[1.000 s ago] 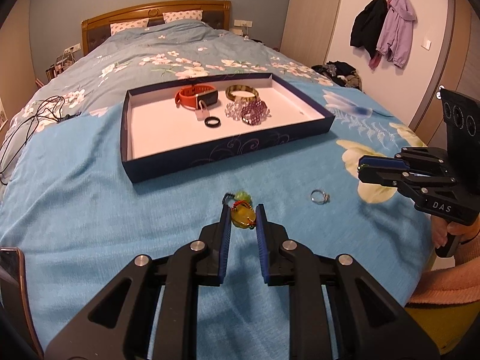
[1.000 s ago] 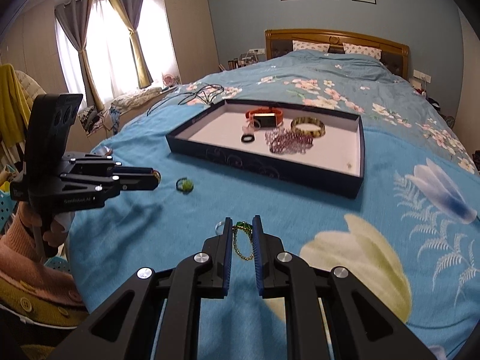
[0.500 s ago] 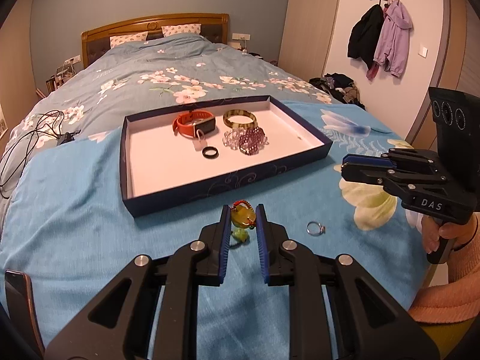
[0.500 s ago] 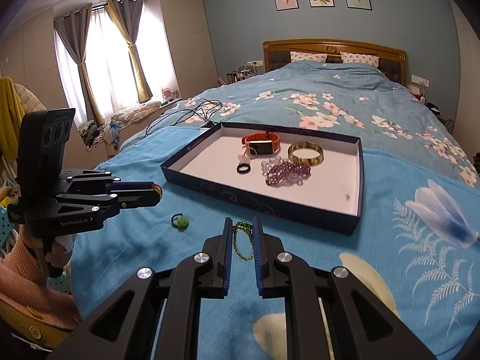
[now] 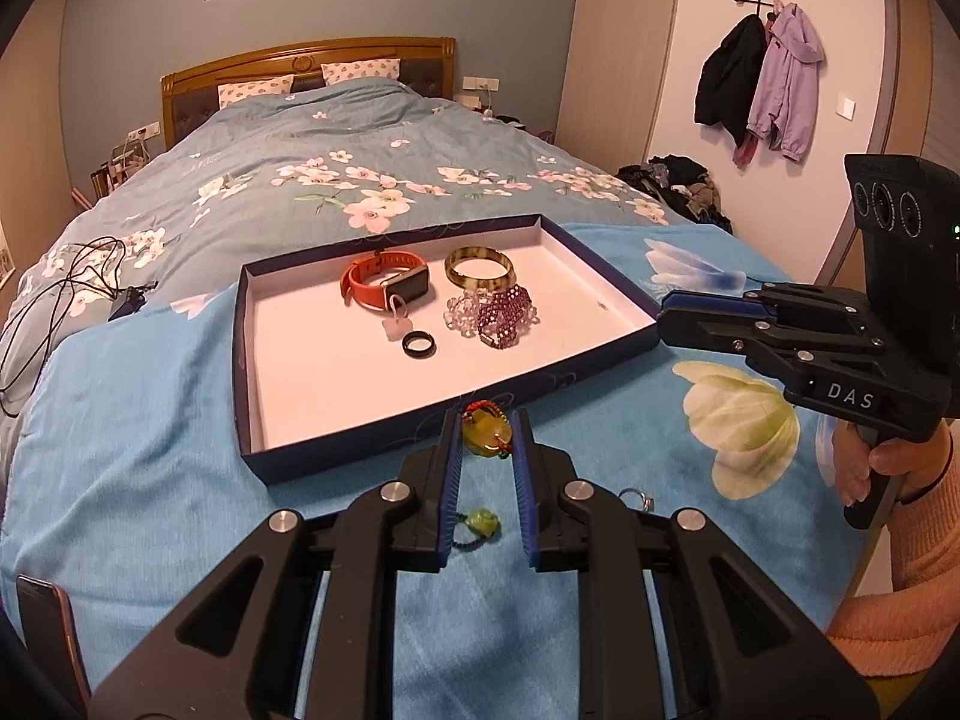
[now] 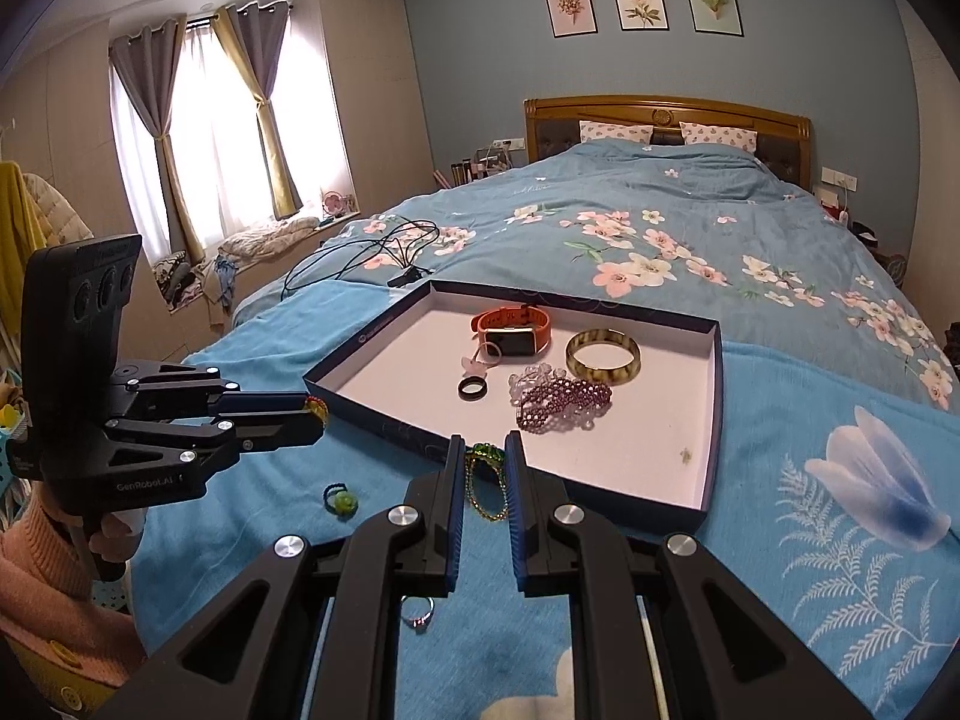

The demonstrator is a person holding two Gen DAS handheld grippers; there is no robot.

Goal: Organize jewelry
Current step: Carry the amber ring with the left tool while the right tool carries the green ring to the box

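Our left gripper (image 5: pixel 486 438) pinches the amber pendant (image 5: pixel 487 435), our right gripper (image 6: pixel 485 459) the dangling green-beaded chain (image 6: pixel 483 480); we risk snagging it on the tray (image 6: pixel 714 420) wall.

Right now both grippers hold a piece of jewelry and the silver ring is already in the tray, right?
Not quite. Both grippers hold jewelry, but the silver ring lies on the blue blanket, outside the tray. The right wrist view shows it.
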